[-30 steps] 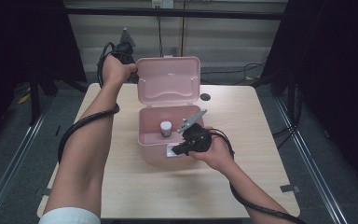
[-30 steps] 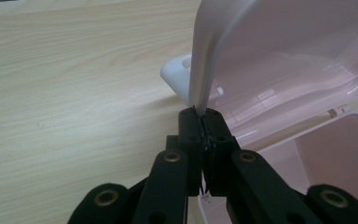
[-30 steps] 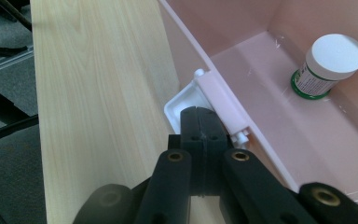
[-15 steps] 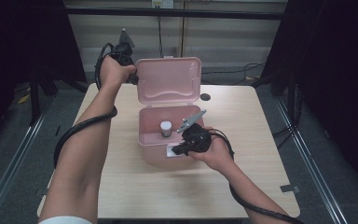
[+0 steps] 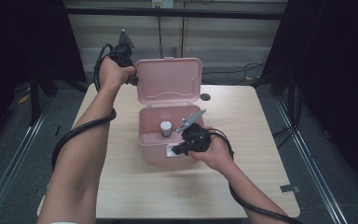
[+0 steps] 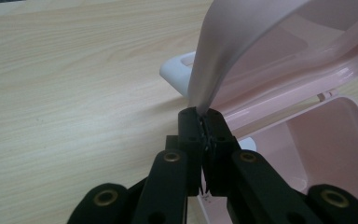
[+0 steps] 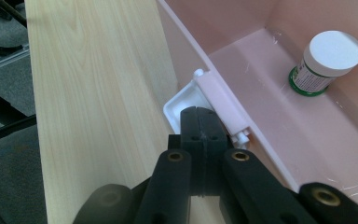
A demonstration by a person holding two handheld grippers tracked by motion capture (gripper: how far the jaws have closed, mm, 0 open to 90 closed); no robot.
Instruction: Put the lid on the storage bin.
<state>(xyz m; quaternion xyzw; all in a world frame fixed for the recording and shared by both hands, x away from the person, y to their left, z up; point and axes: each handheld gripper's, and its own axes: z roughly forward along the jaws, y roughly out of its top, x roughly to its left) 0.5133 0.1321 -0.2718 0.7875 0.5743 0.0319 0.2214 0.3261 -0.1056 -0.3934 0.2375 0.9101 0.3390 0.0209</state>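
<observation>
L tongs pinch lid, bottle inside

The box and its raised lid are pale pink, with a white latch on the front wall. Inside stands 1 small bottle, white-capped with a green-and-white label. The table is light wood with fine grain. Both grippers, left and right, are black with brass-coloured rivets, their cables black too.

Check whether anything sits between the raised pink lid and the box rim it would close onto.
Nothing visible blocks it. The lid stands upright, pinched at its edge by the left gripper. The small bottle sits low inside the box, apparently below the rim.
</observation>
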